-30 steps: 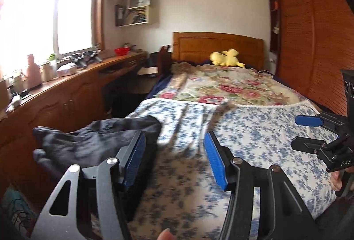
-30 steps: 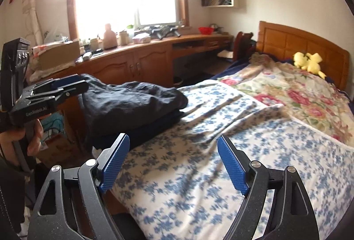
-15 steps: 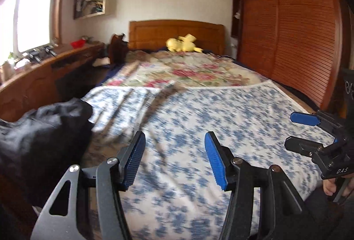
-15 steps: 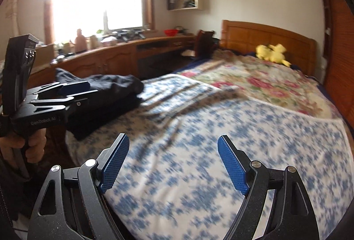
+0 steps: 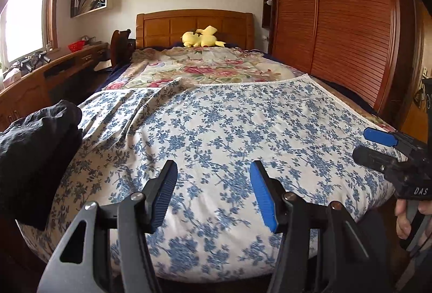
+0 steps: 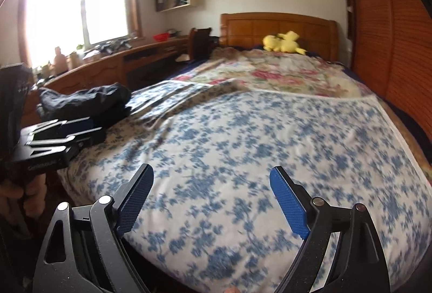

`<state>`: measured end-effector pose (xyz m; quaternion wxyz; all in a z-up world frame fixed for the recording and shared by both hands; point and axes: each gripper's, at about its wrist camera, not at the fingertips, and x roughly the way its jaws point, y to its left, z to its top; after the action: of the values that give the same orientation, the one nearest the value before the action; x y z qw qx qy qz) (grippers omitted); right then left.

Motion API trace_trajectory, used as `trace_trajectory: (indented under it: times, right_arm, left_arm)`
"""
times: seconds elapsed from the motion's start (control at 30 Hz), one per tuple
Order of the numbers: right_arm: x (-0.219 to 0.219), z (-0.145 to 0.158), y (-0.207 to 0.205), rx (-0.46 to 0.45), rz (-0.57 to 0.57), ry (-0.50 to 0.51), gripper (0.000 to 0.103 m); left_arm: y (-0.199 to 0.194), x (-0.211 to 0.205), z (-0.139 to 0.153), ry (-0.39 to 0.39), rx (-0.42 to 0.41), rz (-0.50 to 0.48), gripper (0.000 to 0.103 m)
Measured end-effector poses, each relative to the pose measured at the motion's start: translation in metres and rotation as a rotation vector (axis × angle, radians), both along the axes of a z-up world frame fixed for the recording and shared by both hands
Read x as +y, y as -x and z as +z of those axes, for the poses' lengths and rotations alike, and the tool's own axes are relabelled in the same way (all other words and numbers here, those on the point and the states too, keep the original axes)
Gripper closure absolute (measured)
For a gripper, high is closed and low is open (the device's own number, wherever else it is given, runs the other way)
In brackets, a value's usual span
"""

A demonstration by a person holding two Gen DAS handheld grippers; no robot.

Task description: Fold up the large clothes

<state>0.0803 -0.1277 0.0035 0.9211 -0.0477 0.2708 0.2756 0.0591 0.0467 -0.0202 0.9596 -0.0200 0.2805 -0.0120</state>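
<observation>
The dark folded clothes (image 5: pixel 37 147) lie in a stack at the near left corner of the bed, on the blue-flowered sheet (image 5: pixel 229 130), well to the left of the left gripper (image 5: pixel 213 185). That gripper hangs over the near edge of the sheet with its blue pads spread wide and nothing between them. The right gripper (image 6: pixel 212 193) is likewise wide open and empty (its view is somewhat blurred), above the near edge of the same sheet; from there the dark stack (image 6: pixel 86 101) sits far off to the left, just beyond the left gripper's body. Farther up the bed a rose-patterned quilt (image 5: pixel 210 68) covers the mattress, with a yellow plush toy (image 5: pixel 202 37) at the wooden headboard (image 5: pixel 194 22). A red basket (image 5: pixel 77 45) stands on the left counter; its contents cannot be made out.
</observation>
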Motion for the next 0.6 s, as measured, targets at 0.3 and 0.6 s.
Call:
trace_trajectory:
  times: [0.3,0.6]
  right_arm:
    - [-0.042,0.015,0.028,-0.057,-0.141,-0.045,0.013]
    - [-0.052,0.052,0.054,-0.166,-0.189,-0.08,0.013]
  left_arm:
    - [0.02,-0.031,0.021,-0.031,-0.056,-0.015,0.048]
    - [0.037,-0.031,0.054,-0.028,-0.142,0.003,0.048]
